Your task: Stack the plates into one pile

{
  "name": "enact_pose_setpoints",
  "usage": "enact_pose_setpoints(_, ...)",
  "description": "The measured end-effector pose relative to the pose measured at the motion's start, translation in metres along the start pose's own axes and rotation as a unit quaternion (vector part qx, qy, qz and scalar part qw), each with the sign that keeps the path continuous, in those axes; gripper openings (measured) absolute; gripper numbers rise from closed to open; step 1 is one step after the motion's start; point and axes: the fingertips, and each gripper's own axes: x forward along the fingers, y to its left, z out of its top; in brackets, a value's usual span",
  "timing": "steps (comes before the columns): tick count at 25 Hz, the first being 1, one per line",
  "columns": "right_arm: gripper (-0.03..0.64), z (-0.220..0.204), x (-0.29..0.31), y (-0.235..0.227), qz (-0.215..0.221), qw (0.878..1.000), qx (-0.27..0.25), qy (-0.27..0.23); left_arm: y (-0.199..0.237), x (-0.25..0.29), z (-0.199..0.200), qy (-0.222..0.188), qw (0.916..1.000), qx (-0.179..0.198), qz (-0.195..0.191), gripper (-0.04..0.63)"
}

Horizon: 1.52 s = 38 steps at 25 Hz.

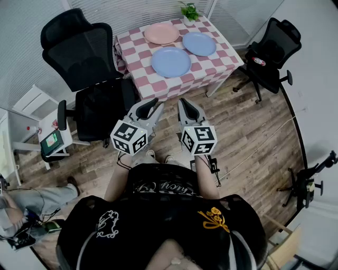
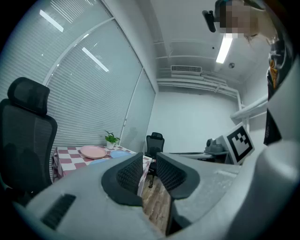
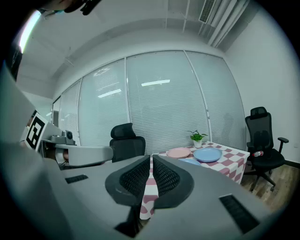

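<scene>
Head view: we hold the left gripper (image 1: 150, 104) and the right gripper (image 1: 185, 103) side by side over the wood floor (image 1: 253, 132), well apart from the checkered surface (image 1: 224, 66). Three plates lie singly on it, just beside one another, none stacked. The pink plate (image 1: 161, 33) is at the far side, the far blue plate (image 1: 199, 43) to its right, and the near blue plate (image 1: 171, 61) closest to us. A potted plant (image 1: 189, 11) stands at the far edge. A black office chair (image 1: 87, 74) is left of the surface and a second office chair (image 1: 272, 52) is right of it.

Left gripper view: we see the jaws together, down to a slit with nothing in it. The plates sit far ahead, left of the jaws.

Right gripper view: we see the jaws together, empty. The plates sit on the surface ahead, right of the jaws.
</scene>
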Motion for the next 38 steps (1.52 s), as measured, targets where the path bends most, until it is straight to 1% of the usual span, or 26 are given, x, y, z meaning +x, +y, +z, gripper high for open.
enact_pose_setpoints(9, 0.026, -0.002, 0.016, 0.002, -0.002, 1.0, 0.017, 0.0, 0.016, -0.001, -0.001, 0.009, 0.9999, 0.007, -0.004, 0.087)
enact_pose_setpoints(16, 0.028, -0.01, 0.035, 0.01, -0.007, 1.0, 0.007, 0.014, 0.035, -0.002, -0.005, 0.02, 0.9996, 0.018, -0.012, 0.087)
enact_pose_setpoints(21, 0.028, -0.015, 0.046, 0.014, -0.02, 1.0, 0.009, 0.018, 0.049, -0.004, -0.01, 0.028, 0.999, 0.018, -0.028, 0.087)
enact_pose_setpoints(25, 0.028, -0.022, 0.047, 0.014, -0.031, 0.999, 0.008, 0.028, 0.056, -0.003, -0.019, 0.035, 0.9987, 0.012, -0.035, 0.087)
enact_pose_setpoints(31, 0.028, -0.024, 0.051, -0.003, -0.046, 0.998, 0.012, 0.034, 0.061, 0.013, -0.021, 0.039, 0.9981, 0.012, -0.046, 0.088)
enact_pose_setpoints(35, 0.028, -0.025, 0.06, -0.024, -0.048, 0.998, 0.017, 0.038, 0.07, 0.03, -0.025, 0.046, 0.9982, 0.008, -0.037, 0.089)
enact_pose_setpoints(38, 0.028, -0.024, 0.073, -0.044, -0.041, 0.998, 0.017, 0.04, 0.079, 0.047, -0.024, 0.046, 0.9987, 0.006, -0.023, 0.089)
